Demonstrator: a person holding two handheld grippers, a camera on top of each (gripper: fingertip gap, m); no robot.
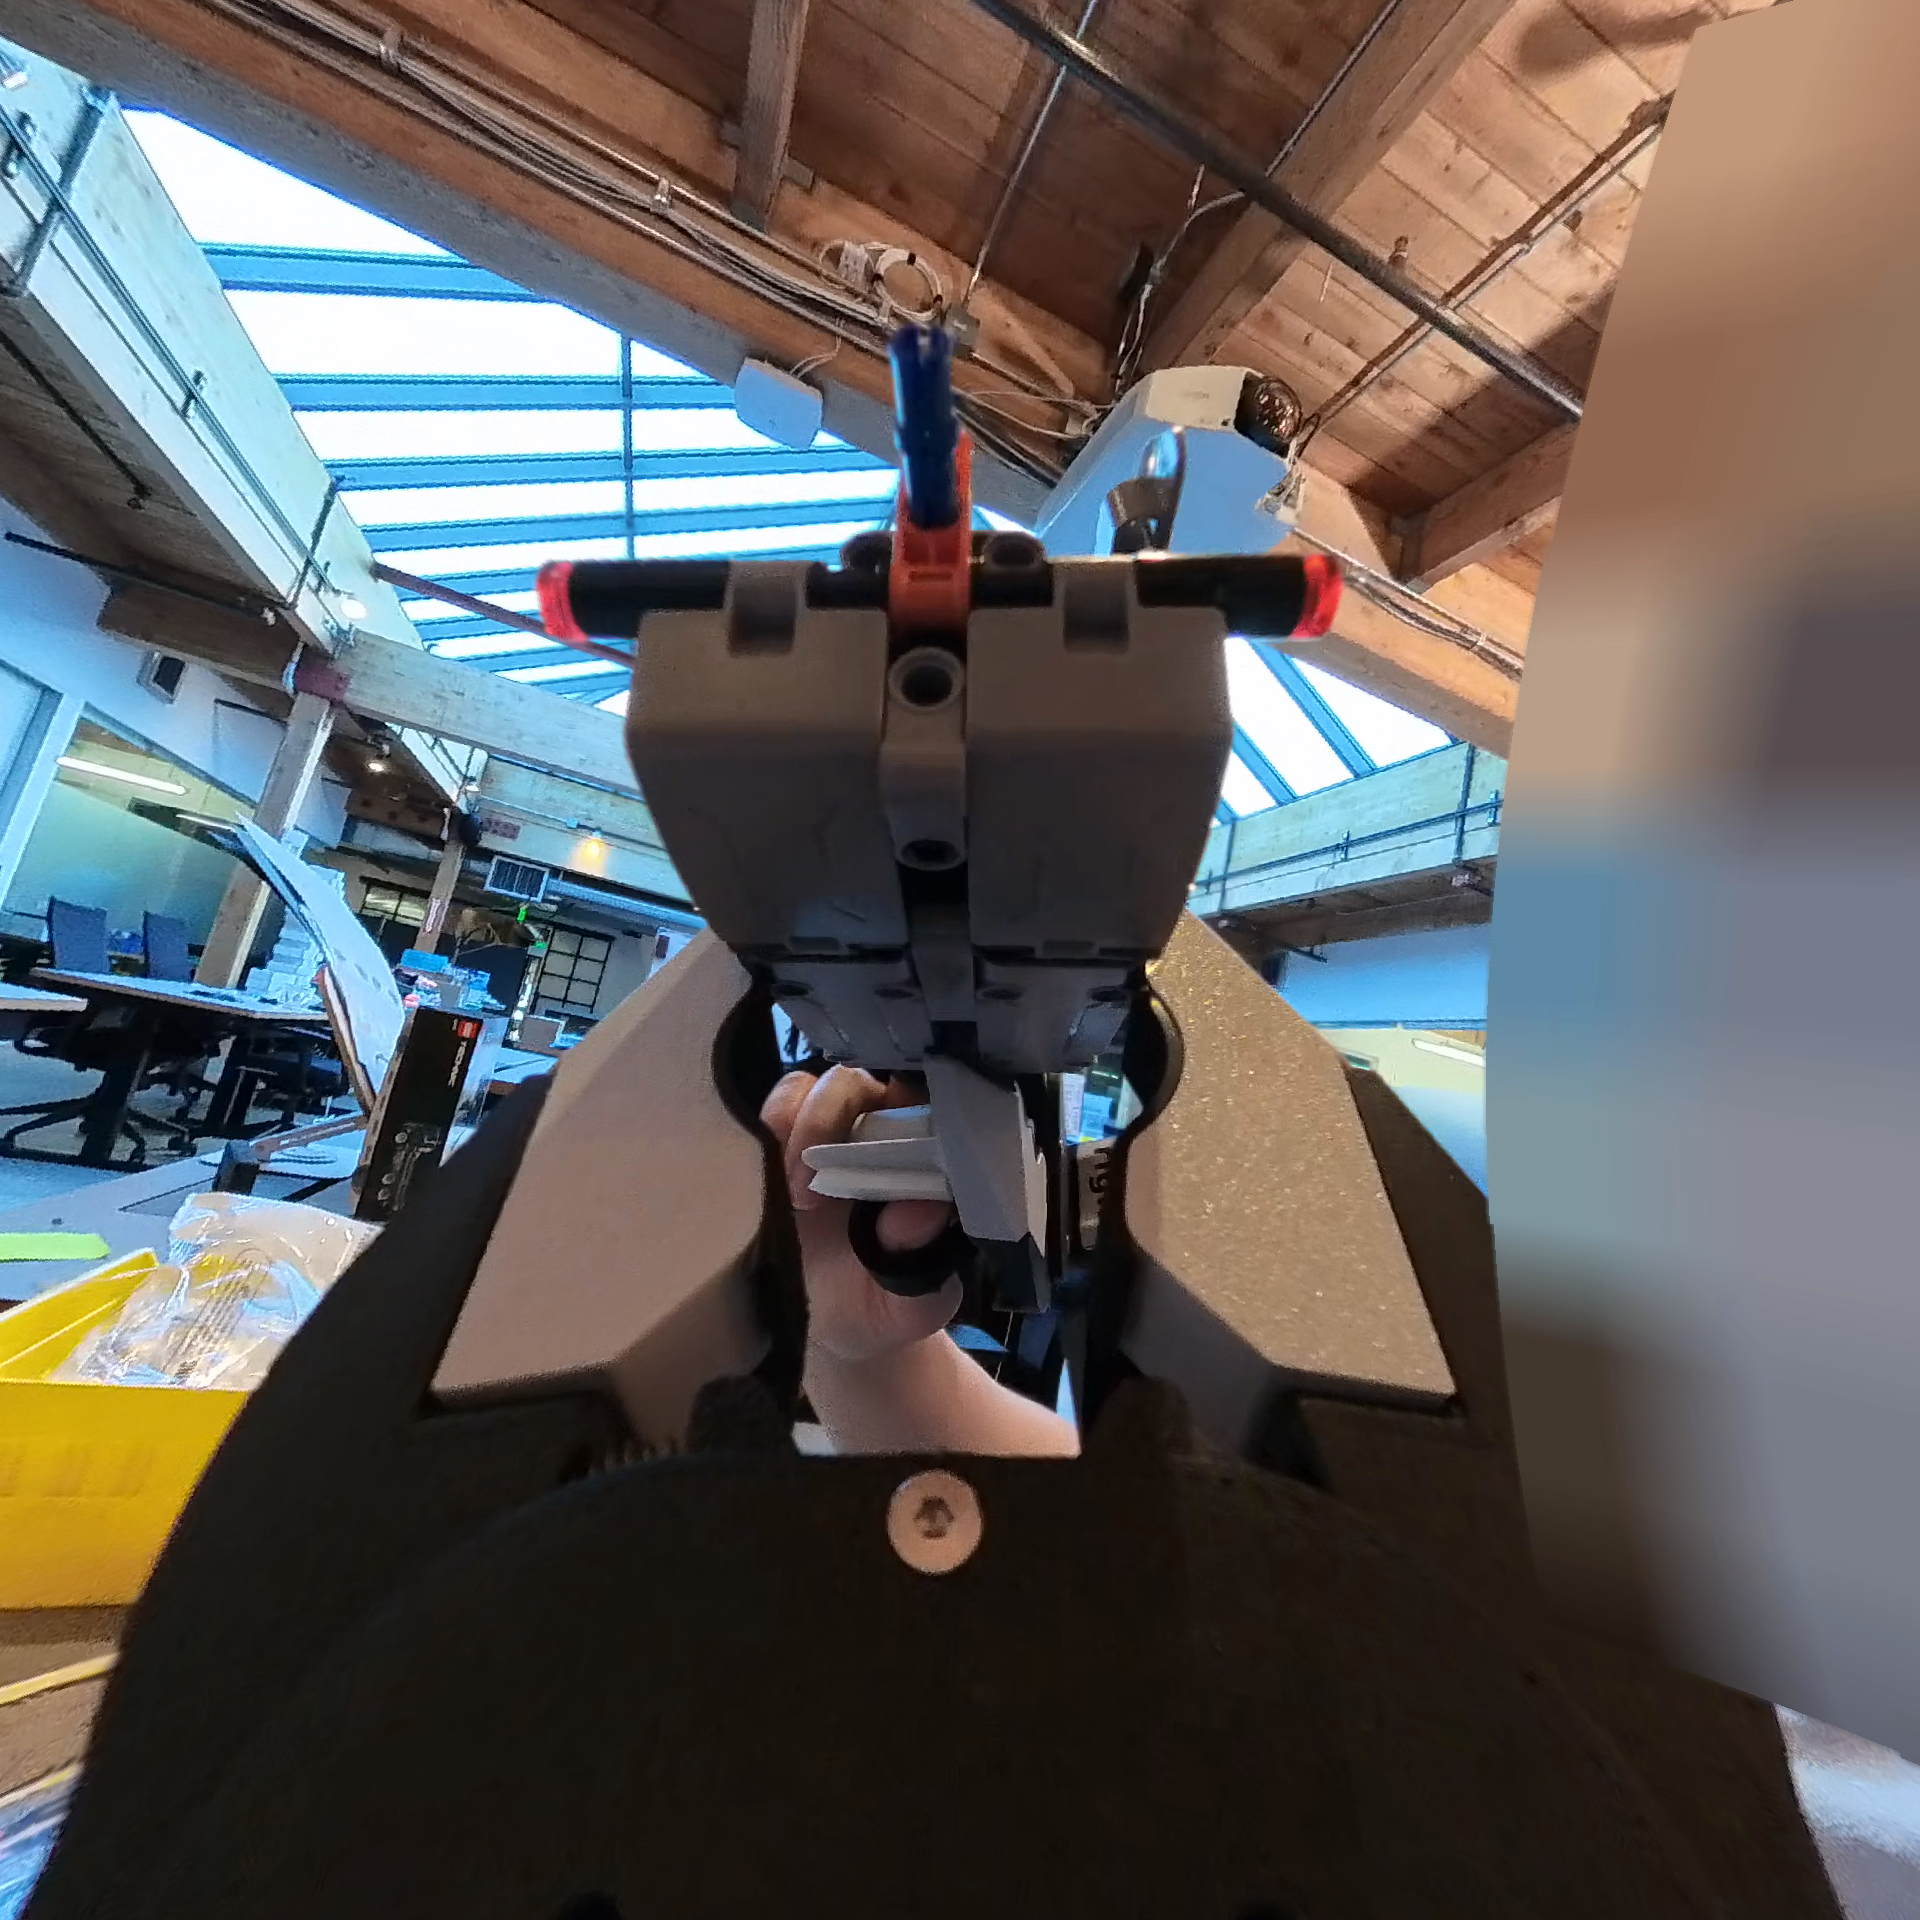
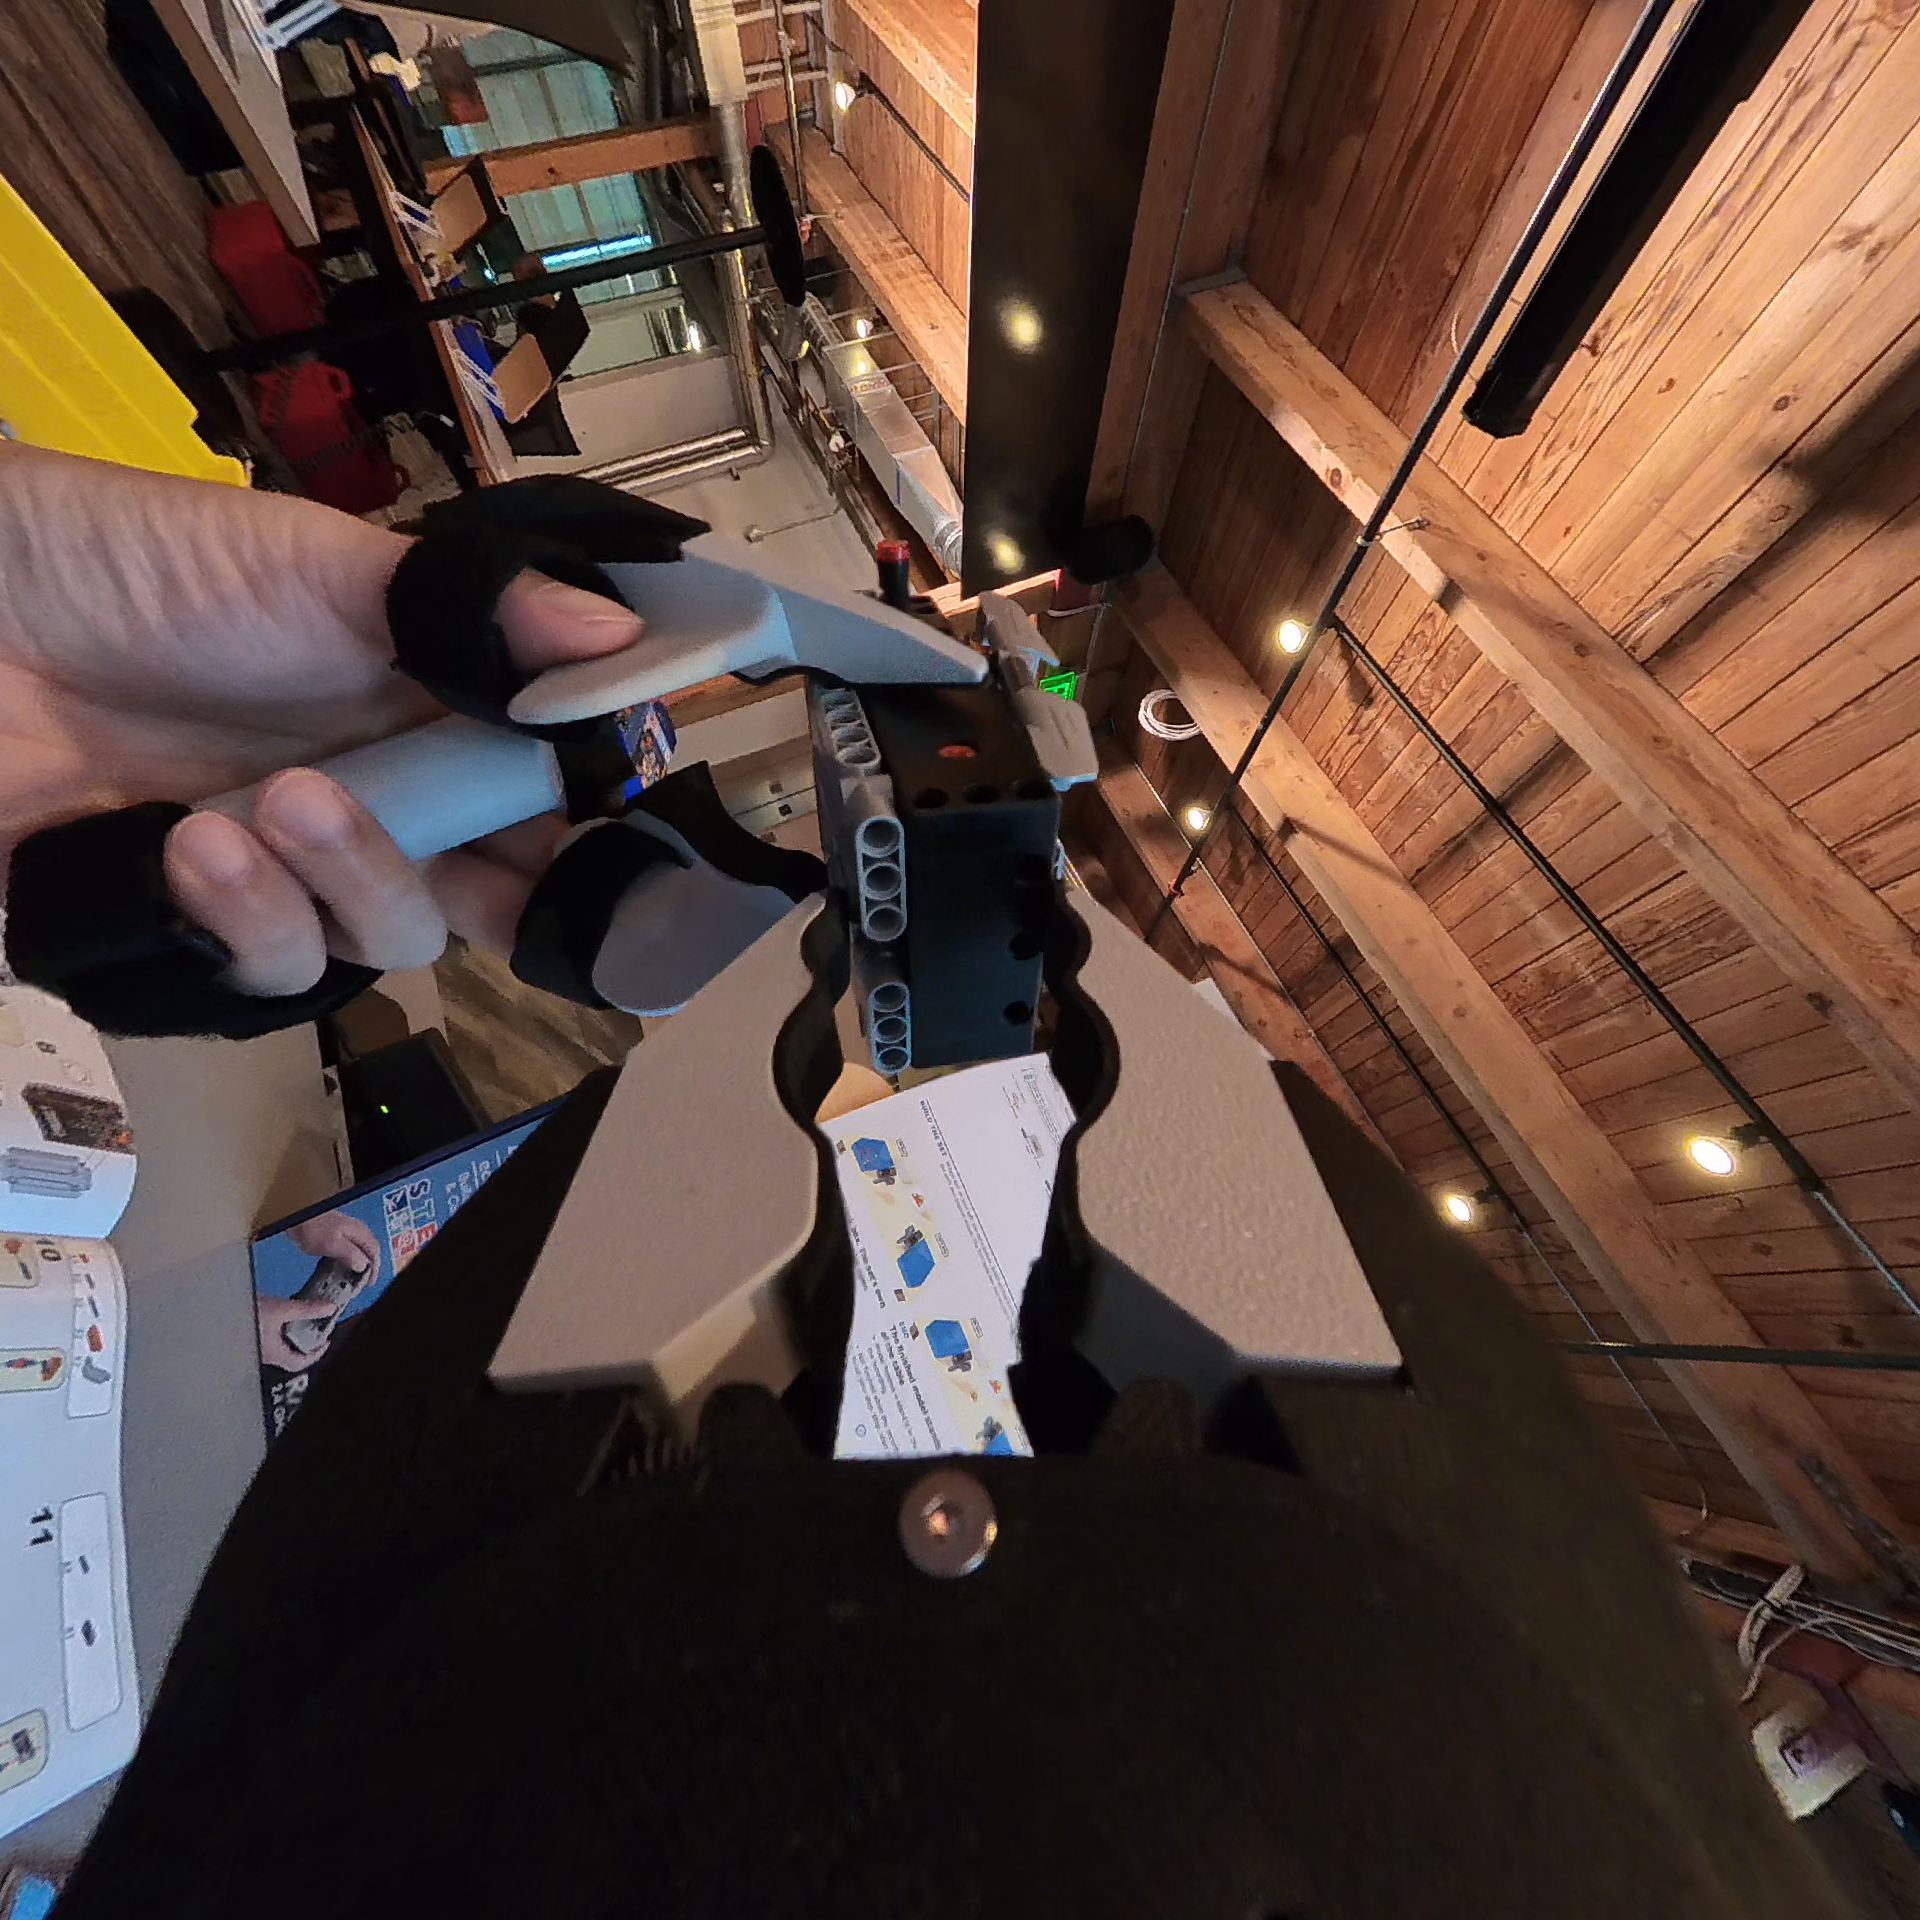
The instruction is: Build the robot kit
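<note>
**A:** ok so what's the left gripper [image 1: 940, 987] doing here?

**B:** it's clamping the grey and black brick-built plastic model [image 1: 930, 769] by its near end. The model is sticking out past the fingertips toward the wooden ceiling [image 1: 1247, 156], with a black cross axle with red translucent tips [image 1: 644, 597] running left to right at the far end and a blue pin [image 1: 920, 416] poking out of an orange connector [image 1: 928, 556].

**A:** and the right gripper [image 2: 940, 997]?

**B:** it's squeezing the same model [image 2: 966, 894] from another side, jaws pressing on the black block with its grey holed beam [image 2: 883, 883]. Just to the left, a hand in a black fingerless glove [image 2: 239, 748] is gripping the other tool's grey handle [image 2: 436, 790]. A printed instruction sheet [image 2: 935, 1247] is showing between the fingers, farther off.
</note>
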